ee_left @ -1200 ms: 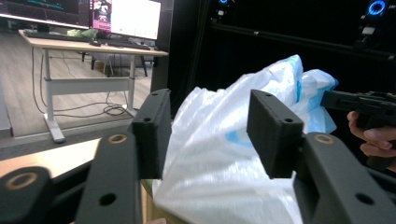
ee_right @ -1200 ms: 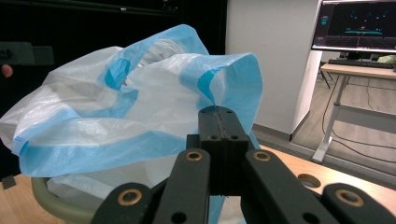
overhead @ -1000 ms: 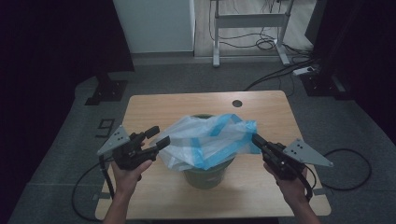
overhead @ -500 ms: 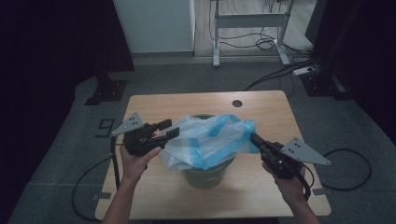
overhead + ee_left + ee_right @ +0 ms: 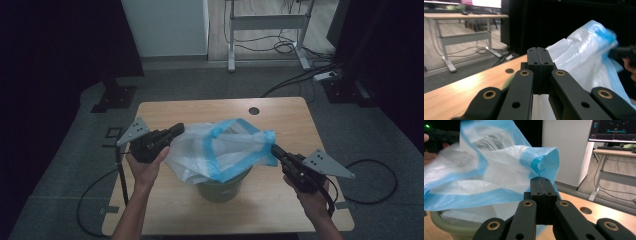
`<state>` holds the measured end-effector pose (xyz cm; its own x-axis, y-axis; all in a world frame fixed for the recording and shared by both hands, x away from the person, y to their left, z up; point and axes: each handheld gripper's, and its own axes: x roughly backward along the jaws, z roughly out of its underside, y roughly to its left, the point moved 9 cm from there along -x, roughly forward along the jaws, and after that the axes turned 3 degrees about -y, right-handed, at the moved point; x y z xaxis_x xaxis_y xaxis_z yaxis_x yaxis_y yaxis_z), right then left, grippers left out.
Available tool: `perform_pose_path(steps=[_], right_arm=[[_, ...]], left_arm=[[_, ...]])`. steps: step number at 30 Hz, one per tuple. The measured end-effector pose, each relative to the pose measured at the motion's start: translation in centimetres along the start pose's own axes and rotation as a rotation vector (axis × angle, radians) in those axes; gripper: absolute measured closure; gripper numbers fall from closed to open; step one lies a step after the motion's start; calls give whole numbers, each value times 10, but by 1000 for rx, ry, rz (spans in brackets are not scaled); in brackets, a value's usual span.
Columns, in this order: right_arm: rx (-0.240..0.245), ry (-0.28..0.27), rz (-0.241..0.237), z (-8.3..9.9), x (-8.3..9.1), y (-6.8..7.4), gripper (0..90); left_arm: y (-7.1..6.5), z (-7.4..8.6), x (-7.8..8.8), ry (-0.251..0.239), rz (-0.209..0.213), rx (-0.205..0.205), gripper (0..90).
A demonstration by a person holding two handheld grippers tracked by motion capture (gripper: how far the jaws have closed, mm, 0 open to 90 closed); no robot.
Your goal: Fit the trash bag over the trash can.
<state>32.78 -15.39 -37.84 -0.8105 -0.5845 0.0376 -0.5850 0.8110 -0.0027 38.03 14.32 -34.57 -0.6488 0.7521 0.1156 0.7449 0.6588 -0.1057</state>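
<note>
Over the green bin (image 5: 222,189) on the counter (image 5: 200,112), the blue-edged bag (image 5: 220,150) hangs stretched; the left hand-held gripper (image 5: 176,131) has just pinched its edge, the right hand-held gripper (image 5: 274,150) pinches the opposite rim.

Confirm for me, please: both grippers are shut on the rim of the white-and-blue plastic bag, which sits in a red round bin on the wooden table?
Not quite: the round bin is olive green, not red, as the high view shows. The rest holds: the left gripper and right gripper are shut on the rim of the white-and-blue plastic bag on the wooden table.
</note>
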Motion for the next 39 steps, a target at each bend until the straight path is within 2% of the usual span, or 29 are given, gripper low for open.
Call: perform_pose_path(steps=[5, 9, 13, 17, 19, 22, 25, 29, 33, 36, 39], right_arm=[[-2, 15, 28, 8, 2, -10, 893], [3, 30, 66, 7, -3, -23, 893], [6, 21, 103, -5, -9, -37, 893], [14, -17, 131, -25, -13, -45, 893], [12, -36, 131, -31, -12, -45, 893], [17, -42, 124, -30, -8, -40, 893], [1, -30, 111, -18, -2, -36, 894], [-2, -11, 84, -3, 3, -27, 893], [-2, -6, 72, 1, 2, -22, 893], [6, -4, 64, 1, 1, -20, 893], [12, -2, 58, 0, 1, -19, 893]], left_arm=[[13, -1, 9, -60, -39, 32, 900], [22, -4, 12, -73, -58, 42, 900], [29, -11, 14, -96, -62, 52, 900], [30, -16, 18, -128, -65, 50, 900], [29, -15, 23, -142, -67, 48, 900], [27, -9, 34, -158, -56, 55, 900], [23, 2, 41, -153, -29, 80, 900], [18, 8, 38, -121, 19, 83, 895], [12, 3, 27, -85, 27, 63, 744], [11, -1, 21, -69, 5, 50, 624], [10, -4, 19, -45, 10, 48, 546]])
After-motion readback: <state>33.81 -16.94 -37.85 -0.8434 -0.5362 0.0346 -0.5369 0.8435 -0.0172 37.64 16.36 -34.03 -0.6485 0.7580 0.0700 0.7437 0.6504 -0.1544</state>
